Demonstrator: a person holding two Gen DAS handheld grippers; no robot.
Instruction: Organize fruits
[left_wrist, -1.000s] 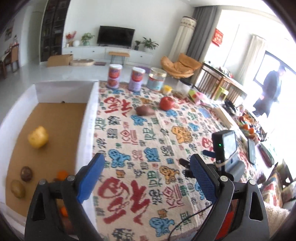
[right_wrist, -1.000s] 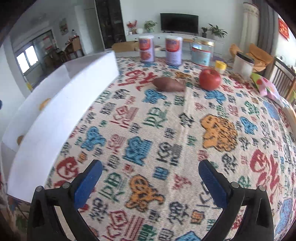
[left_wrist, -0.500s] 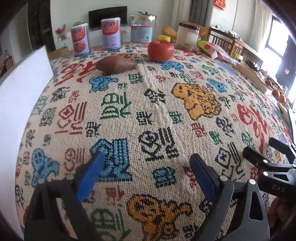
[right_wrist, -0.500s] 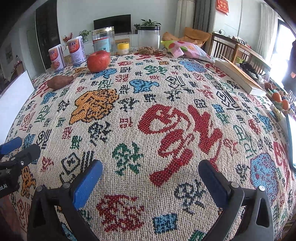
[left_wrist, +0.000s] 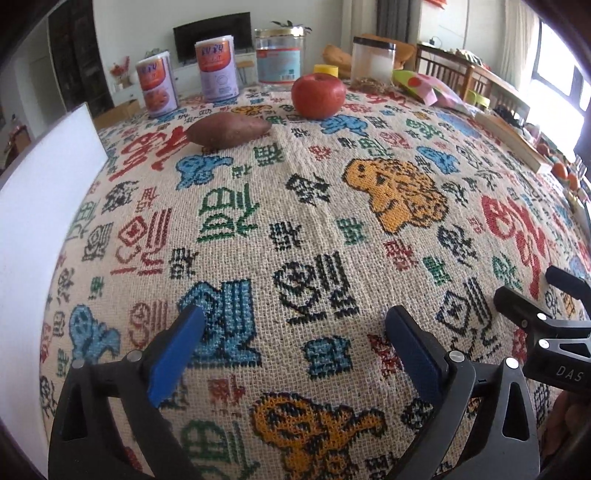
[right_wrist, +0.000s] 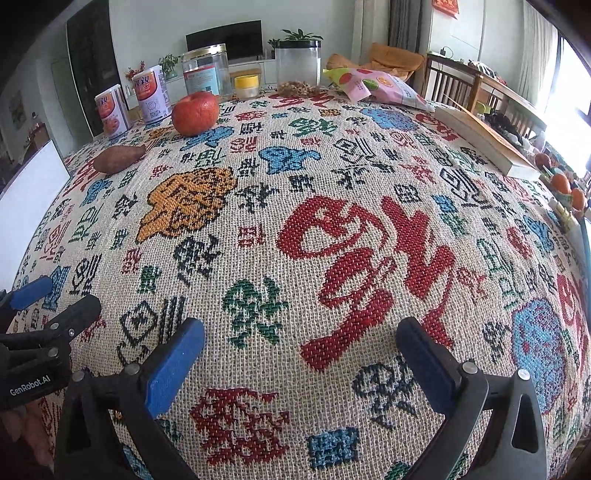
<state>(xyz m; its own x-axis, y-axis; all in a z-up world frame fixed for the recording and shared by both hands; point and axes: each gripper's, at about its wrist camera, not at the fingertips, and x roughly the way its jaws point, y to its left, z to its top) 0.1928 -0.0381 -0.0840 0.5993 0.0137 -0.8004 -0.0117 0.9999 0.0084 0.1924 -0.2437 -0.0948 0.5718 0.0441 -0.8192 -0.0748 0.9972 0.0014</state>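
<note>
A red apple (left_wrist: 318, 95) and a brown sweet potato (left_wrist: 228, 129) lie on the patterned tablecloth at the far side, seen again in the right wrist view as apple (right_wrist: 194, 112) and sweet potato (right_wrist: 119, 158). My left gripper (left_wrist: 295, 317) hovers low over the cloth, its jaws opening, with nothing between them. Close beside it on the right, my right gripper (right_wrist: 301, 326) is open and empty. Both fruits are well ahead of the fingertips. The white box wall (left_wrist: 40, 206) stands to the left.
Two cans (left_wrist: 216, 70), a clear jar (left_wrist: 280, 59), a black-lidded jar (right_wrist: 297, 62) and a yellow cup (right_wrist: 246, 85) line the far edge. A snack bag (right_wrist: 373, 86) and a book (right_wrist: 487, 144) lie at the right, with oranges (right_wrist: 561, 184) beyond.
Since a second ago both grippers swung away from the white box and down close to the cloth. In the last half second they held still; the left jaws spread slightly.
</note>
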